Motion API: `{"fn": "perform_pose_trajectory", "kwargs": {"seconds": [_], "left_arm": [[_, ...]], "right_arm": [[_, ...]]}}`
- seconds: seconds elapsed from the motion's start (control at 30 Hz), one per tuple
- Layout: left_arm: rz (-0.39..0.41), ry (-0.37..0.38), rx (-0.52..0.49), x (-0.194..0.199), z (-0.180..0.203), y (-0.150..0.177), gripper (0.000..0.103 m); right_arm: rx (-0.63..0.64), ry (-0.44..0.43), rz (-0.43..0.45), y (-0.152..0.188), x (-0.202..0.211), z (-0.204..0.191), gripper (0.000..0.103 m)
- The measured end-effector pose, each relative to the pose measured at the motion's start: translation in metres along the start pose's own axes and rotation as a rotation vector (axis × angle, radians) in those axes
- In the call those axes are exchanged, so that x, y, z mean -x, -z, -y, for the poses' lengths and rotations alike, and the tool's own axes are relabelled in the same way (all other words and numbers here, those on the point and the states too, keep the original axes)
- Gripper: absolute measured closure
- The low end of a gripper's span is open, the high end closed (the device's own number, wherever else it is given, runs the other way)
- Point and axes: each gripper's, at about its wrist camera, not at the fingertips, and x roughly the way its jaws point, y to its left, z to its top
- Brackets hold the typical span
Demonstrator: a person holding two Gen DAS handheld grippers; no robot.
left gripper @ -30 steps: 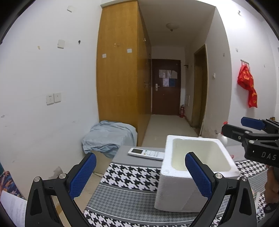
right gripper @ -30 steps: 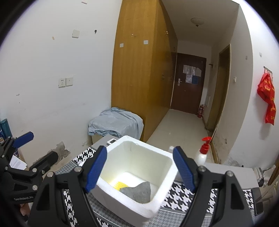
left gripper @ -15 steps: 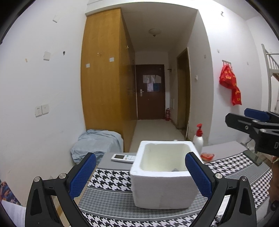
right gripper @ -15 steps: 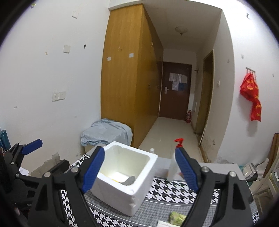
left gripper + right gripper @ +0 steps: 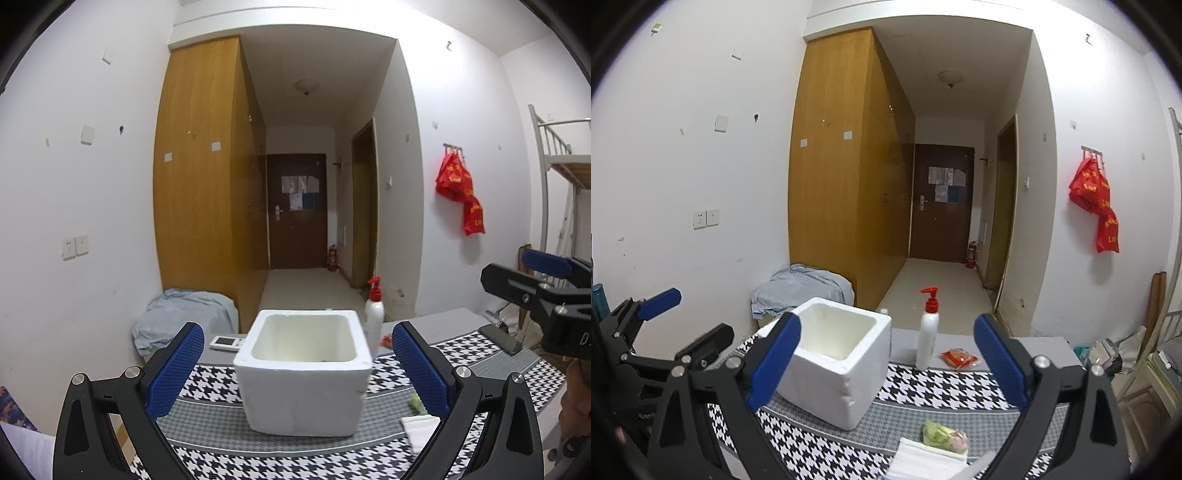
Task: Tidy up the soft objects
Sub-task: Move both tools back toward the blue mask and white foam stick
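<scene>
A white foam box (image 5: 303,387) stands on the houndstooth table cloth (image 5: 207,376); from here its contents are hidden. My left gripper (image 5: 297,328) is open and empty, held back from the box's near side. My right gripper (image 5: 888,321) is to the right of the box (image 5: 834,358), its jaws opening with nothing between them. In front of it lie a green soft lump (image 5: 943,432) and a folded white cloth (image 5: 923,458). The cloth (image 5: 421,424) also shows in the left wrist view. Each gripper appears in the other's view: the right gripper (image 5: 535,280), the left gripper (image 5: 665,321).
A white pump bottle with a red top (image 5: 928,339) and a red packet (image 5: 958,358) stand behind the box. A remote (image 5: 227,342) lies at the table's far left, a dark flat object (image 5: 502,338) at the far right. A grey bundle (image 5: 801,288) sits by the wardrobe.
Both grippers have drawn back from the foam box and swung right, so it looks smaller and farther. The green lump and white cloth have come into view. The right jaws have widened.
</scene>
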Motion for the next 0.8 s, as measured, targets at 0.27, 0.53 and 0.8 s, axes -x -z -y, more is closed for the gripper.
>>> {"fn": "perform_pose_trajectory", "kwargs": {"seconds": [0.27, 0.53, 0.8], "left_arm": [[0.011, 0.037, -0.015, 0.019, 0.023, 0.008, 0.001], [-0.001, 0.074, -0.011, 0.027, 0.041, 0.025, 0.001], [0.001, 0.111, -0.001, 0.043, 0.057, 0.053, 0.001]], "right_arm": [[-0.017, 0.048, 0.006, 0.016, 0.025, 0.016, 0.005], [-0.035, 0.083, 0.013, 0.041, 0.050, 0.032, 0.005], [-0.066, 0.088, 0.021, 0.073, 0.075, 0.048, 0.005]]}}
